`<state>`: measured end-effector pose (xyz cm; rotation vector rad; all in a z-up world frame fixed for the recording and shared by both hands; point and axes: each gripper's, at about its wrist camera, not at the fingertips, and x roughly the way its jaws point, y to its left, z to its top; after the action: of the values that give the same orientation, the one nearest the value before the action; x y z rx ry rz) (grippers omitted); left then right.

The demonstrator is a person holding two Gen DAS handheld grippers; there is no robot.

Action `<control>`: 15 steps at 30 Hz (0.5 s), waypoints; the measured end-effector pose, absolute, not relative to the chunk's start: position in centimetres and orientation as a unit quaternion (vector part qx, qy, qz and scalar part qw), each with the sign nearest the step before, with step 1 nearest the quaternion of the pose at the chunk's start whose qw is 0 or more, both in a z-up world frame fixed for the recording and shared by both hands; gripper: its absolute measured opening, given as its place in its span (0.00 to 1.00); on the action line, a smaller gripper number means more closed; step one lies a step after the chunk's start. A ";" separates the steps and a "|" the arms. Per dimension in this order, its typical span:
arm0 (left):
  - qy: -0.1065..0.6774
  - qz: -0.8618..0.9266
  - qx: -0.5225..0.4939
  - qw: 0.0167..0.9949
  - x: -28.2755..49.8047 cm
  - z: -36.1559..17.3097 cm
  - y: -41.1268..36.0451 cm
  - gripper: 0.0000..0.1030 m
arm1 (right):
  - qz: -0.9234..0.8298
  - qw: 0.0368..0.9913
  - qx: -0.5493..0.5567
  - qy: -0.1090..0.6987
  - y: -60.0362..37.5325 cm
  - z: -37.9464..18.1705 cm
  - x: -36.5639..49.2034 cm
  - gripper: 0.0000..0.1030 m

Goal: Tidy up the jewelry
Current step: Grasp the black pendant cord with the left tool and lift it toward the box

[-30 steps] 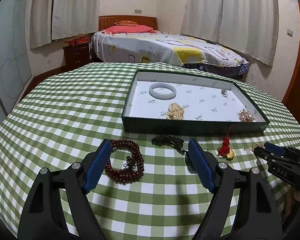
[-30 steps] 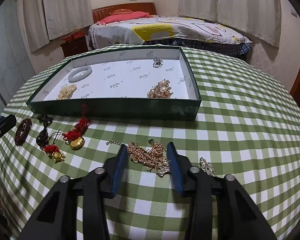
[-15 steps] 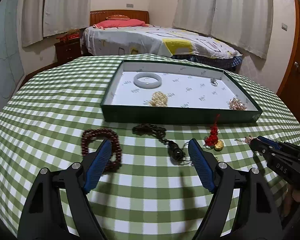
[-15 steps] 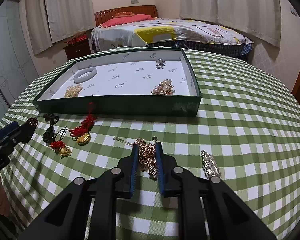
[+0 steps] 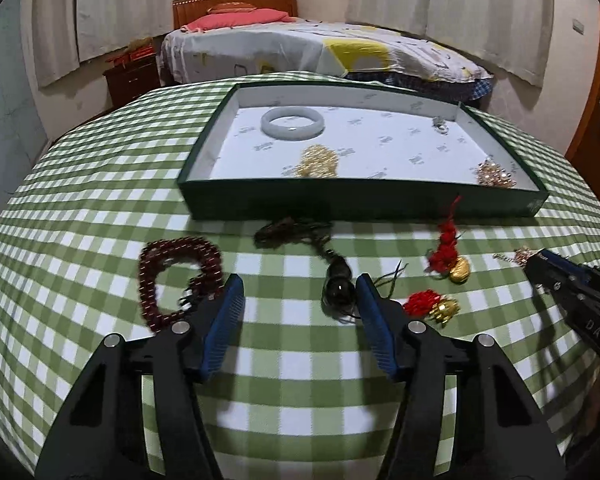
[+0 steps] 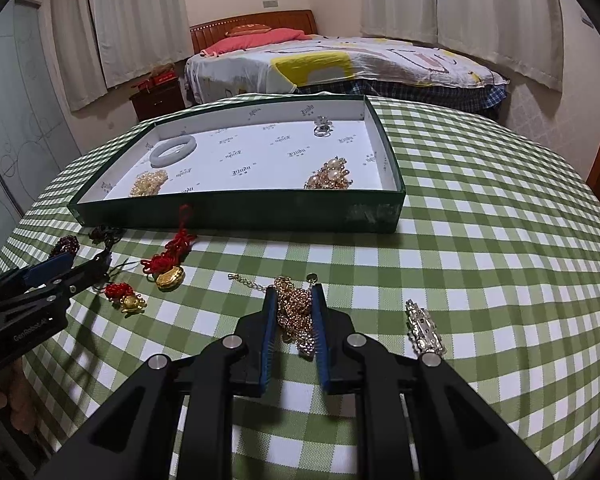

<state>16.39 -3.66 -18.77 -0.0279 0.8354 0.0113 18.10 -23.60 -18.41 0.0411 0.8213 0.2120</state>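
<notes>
My right gripper [image 6: 293,294] is shut on a heap of gold chain necklace [image 6: 294,308] that lies on the checked cloth. My left gripper [image 5: 298,292] hovers low over the cloth and its jaws are closing. A dark bead pendant [image 5: 338,290] on a dark cord [image 5: 292,230] sits between them, close to the right pad and not pressed. A red bead bracelet [image 5: 180,276] lies just left of the left finger. Behind stands the green tray [image 5: 360,200] with a white bangle [image 5: 292,122], a pearl cluster [image 5: 318,162], a ring [image 5: 440,126] and a gold piece [image 5: 496,174].
Two red knot charms with gold pendants [image 5: 446,252] [image 5: 432,306] lie right of the left gripper. A silver brooch [image 6: 424,328] lies right of the right gripper. A bed and a night stand are beyond the round table's far edge.
The right jaws came together on the gold chain. The left gripper shifted right from the red bracelet to the dark pendant, sank a little, and its jaws narrowed.
</notes>
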 end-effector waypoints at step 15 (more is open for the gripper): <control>0.401 -0.027 -0.009 0.916 17.1 -18.9 -4.0 0.19 | 0.103 0.912 0.020 0.398 -23.6 -18.4 18.1 0.17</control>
<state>17.09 -4.02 -18.93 -0.0185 0.8256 -0.0561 18.14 -23.63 -18.41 0.0416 0.8196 0.2120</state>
